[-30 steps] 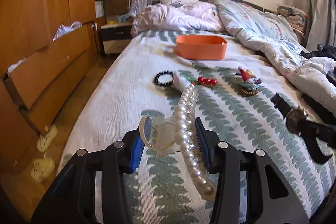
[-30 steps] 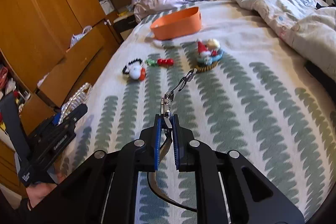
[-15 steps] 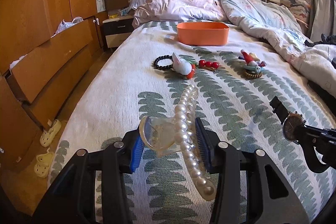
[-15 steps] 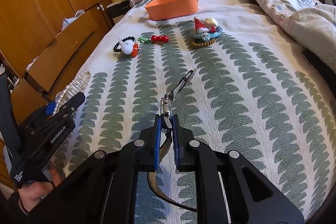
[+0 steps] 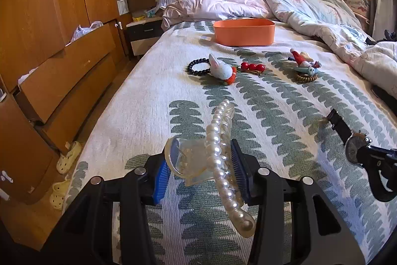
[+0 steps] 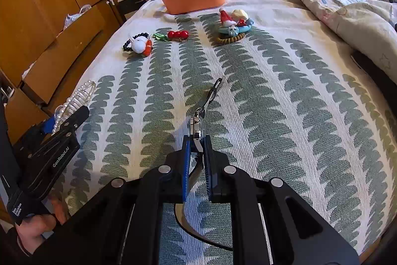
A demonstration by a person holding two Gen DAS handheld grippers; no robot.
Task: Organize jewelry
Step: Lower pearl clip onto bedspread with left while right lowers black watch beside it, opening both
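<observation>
Holding a pearl hair clip (image 5: 218,153) between its blue pads, the left claw (image 5: 202,173) is closed on it above the near part of the bed (image 5: 148,101). The right claw (image 6: 197,160) is closed on a watch (image 6: 196,128), also above the bed. Far away lie an orange bin (image 5: 244,31), a bead bracelet (image 5: 196,66), red berries (image 5: 253,66) and a toy clip (image 5: 304,63).
</observation>
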